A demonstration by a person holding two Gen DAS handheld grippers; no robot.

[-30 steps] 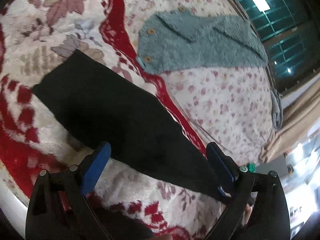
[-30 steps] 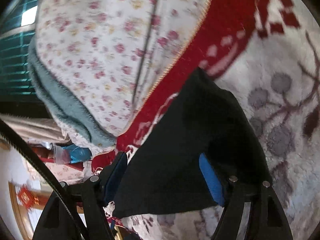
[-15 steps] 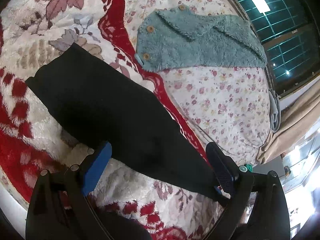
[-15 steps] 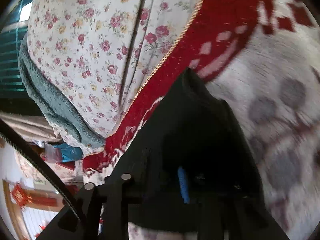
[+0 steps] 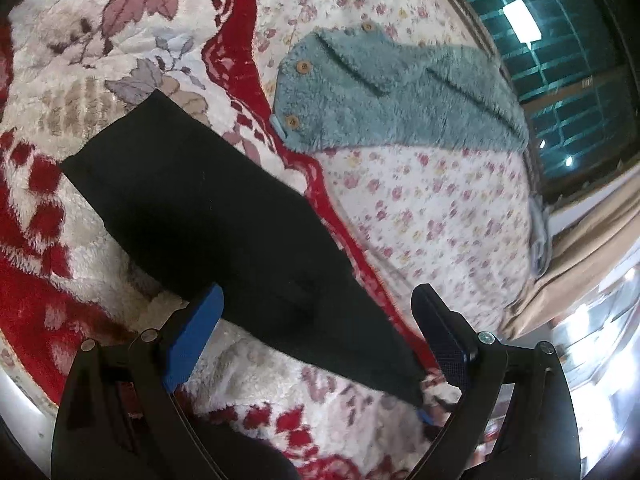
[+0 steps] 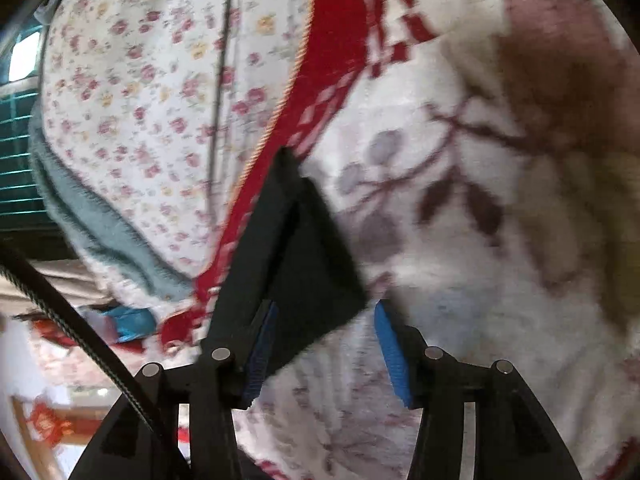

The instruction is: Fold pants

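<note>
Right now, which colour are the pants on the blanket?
Plain black pants, seen best in the left wrist view.

Left wrist view is sharp and evenly lit, with a bright ceiling lamp reflection (image 5: 522, 24) in the dark window and blown-out glare at the lower right edge. Right wrist view is heavily motion-blurred across the blanket (image 6: 500, 184), softest toward the right. Both show strong fisheye bending and black vignette corners; the black pants (image 5: 224, 236) show almost no detail.
</note>
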